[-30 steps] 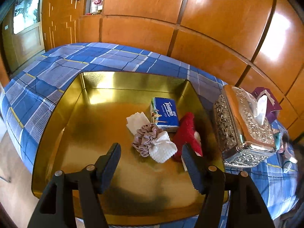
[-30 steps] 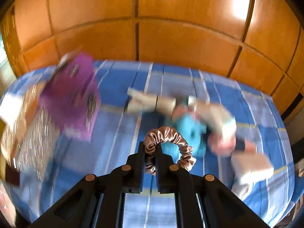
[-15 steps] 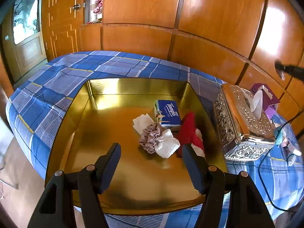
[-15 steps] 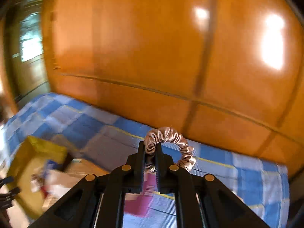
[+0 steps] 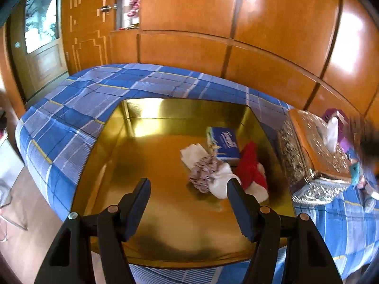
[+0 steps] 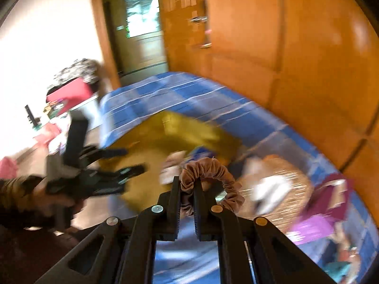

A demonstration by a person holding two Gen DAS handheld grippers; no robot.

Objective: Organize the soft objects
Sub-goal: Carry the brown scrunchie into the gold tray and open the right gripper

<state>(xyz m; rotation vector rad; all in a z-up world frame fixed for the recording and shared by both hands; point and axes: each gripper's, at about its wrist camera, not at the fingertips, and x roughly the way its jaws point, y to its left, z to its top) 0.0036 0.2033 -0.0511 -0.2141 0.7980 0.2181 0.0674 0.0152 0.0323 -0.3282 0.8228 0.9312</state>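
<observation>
A gold tray (image 5: 151,142) lies on the blue plaid cloth (image 5: 71,123). Toward its right side sit a blue tissue pack (image 5: 223,144), a white cloth (image 5: 193,153), a mauve scrunchie (image 5: 205,172), a white sock (image 5: 221,182) and a red cloth (image 5: 251,168). My left gripper (image 5: 188,189) hovers open over the tray's near half with nothing between its fingers. My right gripper (image 6: 187,184) is shut on a satin pink scrunchie (image 6: 213,175), held in the air to the right of the gold tray (image 6: 189,127). The right wrist view is blurred; the left gripper (image 6: 135,163) shows in it at the left.
An ornate silver tissue box (image 5: 312,161) stands right of the tray, with a purple box (image 5: 338,118) and small toys (image 5: 360,177) beyond it. Wooden wall panels (image 5: 260,35) rise behind the bed. A door (image 5: 42,47) is at far left. Floor lies below the bed's left edge.
My right gripper has swung left with the pink scrunchie, from above the toys toward the tray, and rolled. The left gripper has stayed open over the tray, tilting slightly.
</observation>
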